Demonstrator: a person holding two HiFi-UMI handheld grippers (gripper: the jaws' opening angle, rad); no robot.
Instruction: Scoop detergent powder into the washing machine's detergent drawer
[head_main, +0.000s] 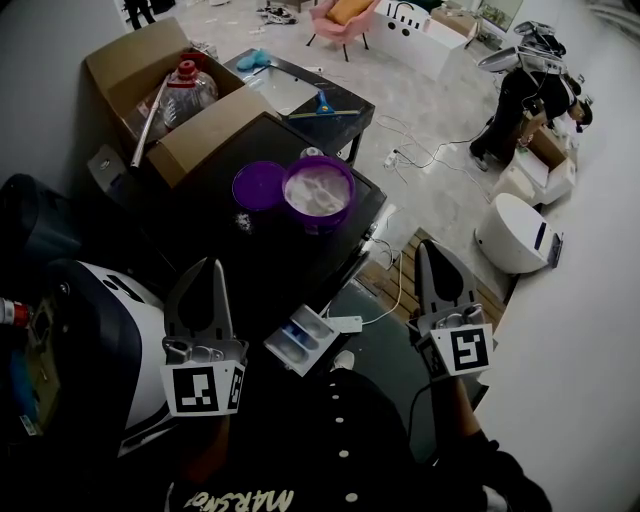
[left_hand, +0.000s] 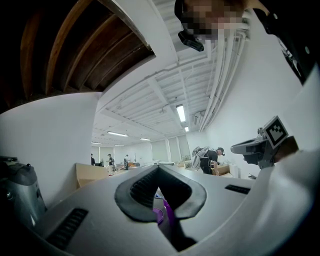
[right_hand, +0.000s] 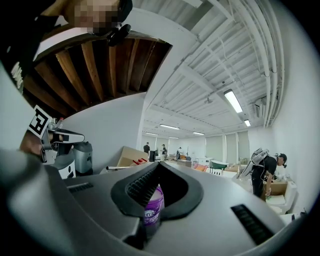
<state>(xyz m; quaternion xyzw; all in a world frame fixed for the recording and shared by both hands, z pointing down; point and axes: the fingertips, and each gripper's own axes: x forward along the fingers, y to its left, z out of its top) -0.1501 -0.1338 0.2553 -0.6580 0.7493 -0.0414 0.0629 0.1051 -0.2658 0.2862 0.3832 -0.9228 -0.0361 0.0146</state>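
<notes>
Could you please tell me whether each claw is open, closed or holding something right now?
Left claw: closed, holding nothing.
Right claw: closed, holding nothing.

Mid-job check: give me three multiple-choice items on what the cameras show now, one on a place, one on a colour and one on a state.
1. Where is the lid?
A. Closed onto the tub
B. On the dark top beside the detergent tub, to its left in the head view
C. On the floor

2. What colour is the detergent tub?
A. Purple
B. Green
C. Orange

3. How are the jaws of the right gripper?
A. Wide apart
B. Clamped on a scoop
C. Together, with nothing held

Answers:
1. B: the head view shows the lid lying flat next to the open tub.
2. A: its wall is purple, with white powder inside.
3. C: the right gripper view shows the jaw tips meeting, with the tub only in the background beyond them.
</notes>
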